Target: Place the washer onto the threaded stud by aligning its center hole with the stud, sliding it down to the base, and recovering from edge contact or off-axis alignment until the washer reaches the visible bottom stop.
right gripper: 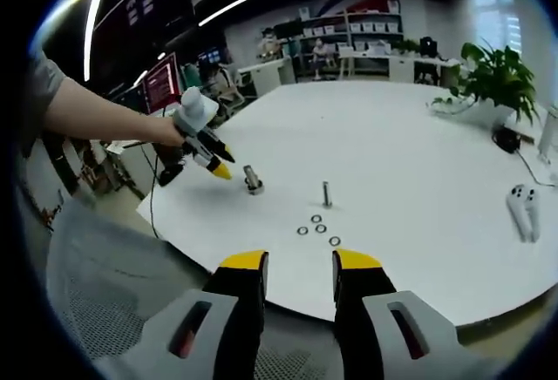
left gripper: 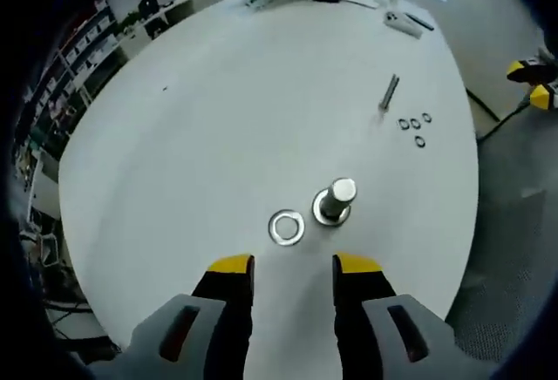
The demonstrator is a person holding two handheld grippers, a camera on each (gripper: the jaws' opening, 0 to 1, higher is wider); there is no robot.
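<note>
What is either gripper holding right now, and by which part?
Nothing. The left gripper is open and empty above the table, short of the washer lying flat beside the stud. The right gripper is open and empty too.

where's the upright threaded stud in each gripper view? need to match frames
Left gripper view: threaded stud just right of centre, beyond the jaws, large washer beside it.
Right gripper view: left of centre, just past the left gripper.
Shared landmark: three small washers on the table.

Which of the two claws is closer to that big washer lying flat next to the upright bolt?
Left. The left claw hangs open just short of the big washer beside the upright bolt. The right claw sits back past the table edge, with three small washers in between.
</note>
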